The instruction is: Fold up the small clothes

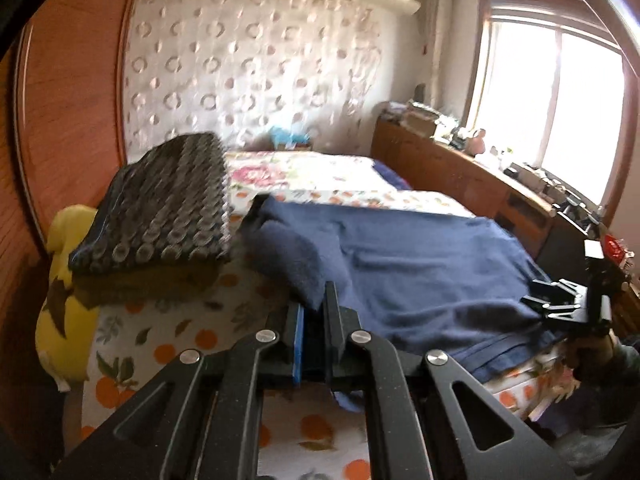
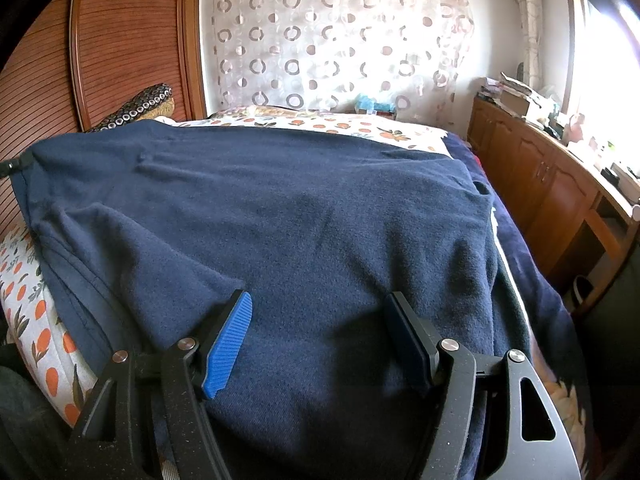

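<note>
Left gripper [image 1: 314,304] pinches navy fleece garment [image 1: 420,264] edge, near patterned cushion [image 1: 160,204]. Right gripper [image 2: 320,320] spread wide over garment on orange-print bedsheet [image 2: 36,320].

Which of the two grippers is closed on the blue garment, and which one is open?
The left gripper is closed, pinching a fold of the navy garment. The right gripper is open, jaws wide apart over the cloth.

patterned cushion [image 1: 160,204], yellow plush [image 1: 64,292], curtain [image 2: 328,40]
</note>
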Action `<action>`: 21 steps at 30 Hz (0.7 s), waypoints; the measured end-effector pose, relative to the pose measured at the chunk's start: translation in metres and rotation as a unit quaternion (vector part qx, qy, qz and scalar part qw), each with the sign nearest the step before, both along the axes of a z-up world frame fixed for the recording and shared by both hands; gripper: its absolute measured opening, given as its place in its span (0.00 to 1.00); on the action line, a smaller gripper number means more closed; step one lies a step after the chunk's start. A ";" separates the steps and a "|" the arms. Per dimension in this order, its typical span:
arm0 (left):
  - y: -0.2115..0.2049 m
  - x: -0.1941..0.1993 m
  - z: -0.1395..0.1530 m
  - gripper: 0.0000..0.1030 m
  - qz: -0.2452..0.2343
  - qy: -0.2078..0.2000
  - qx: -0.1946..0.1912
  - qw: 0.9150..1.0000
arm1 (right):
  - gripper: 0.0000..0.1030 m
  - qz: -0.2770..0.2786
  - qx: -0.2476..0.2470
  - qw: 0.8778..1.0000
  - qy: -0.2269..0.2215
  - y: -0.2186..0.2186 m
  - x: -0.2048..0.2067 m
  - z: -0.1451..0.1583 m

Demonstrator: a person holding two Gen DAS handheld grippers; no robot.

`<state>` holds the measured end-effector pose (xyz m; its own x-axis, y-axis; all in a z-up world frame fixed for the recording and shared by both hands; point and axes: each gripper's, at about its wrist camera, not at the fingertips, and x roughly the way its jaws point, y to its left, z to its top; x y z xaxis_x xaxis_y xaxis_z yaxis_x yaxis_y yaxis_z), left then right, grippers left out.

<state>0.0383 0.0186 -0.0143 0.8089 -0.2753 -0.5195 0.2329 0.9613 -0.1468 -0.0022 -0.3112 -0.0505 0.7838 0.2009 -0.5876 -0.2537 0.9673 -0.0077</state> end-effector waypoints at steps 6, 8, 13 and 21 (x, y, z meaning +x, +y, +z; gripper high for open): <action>-0.021 0.003 0.009 0.08 -0.031 -0.013 -0.003 0.999 | 0.69 0.001 0.000 1.000 -0.002 -0.001 -0.001 -0.002; -0.028 0.006 0.013 0.08 -0.040 -0.015 -0.005 0.999 | 0.69 0.002 0.000 1.000 -0.002 -0.002 -0.001 -0.002; -0.055 0.015 0.030 0.08 -0.072 -0.034 0.001 0.997 | 0.69 0.002 0.000 1.000 -0.002 -0.002 -0.001 -0.002; -0.110 0.035 0.062 0.07 -0.141 -0.050 0.000 0.989 | 0.69 0.008 -0.003 1.000 0.013 -0.006 0.002 0.003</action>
